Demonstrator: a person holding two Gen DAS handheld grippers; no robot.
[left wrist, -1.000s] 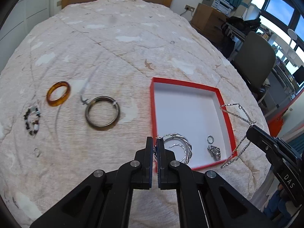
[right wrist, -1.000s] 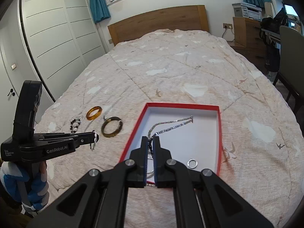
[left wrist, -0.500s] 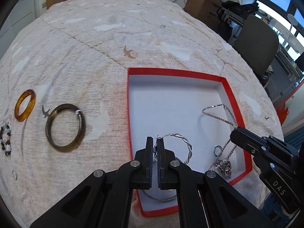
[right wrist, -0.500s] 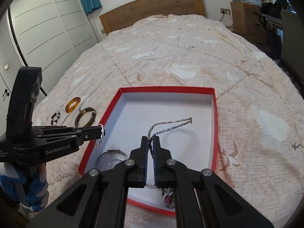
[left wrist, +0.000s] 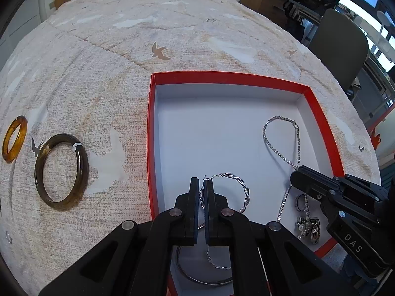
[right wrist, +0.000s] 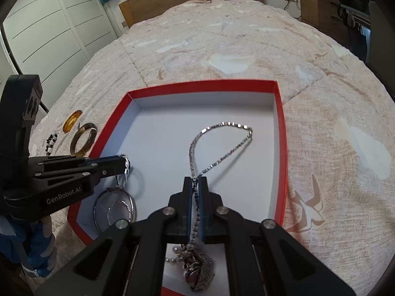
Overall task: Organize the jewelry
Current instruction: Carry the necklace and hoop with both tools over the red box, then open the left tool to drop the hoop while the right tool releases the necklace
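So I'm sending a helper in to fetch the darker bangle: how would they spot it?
On the bed quilt, look just left of the red box, outside it. The dark olive-brown bangle lies flat there, larger than the amber bangle beside it, with a small white band on its rim.

both grippers are matte black plastic with angular, open-frame linkages joined by round silver screw heads. the left gripper (left wrist: 201,194) has long flat fingers (left wrist: 194,197) lined with blue pads, and its body reads "genrobot.ai" in white lettering. the right gripper (right wrist: 196,190) matches it, blue-lined as well, and bears white "das" lettering on its side. below the left gripper's body shows a blue and white sleeve (right wrist: 34,244).
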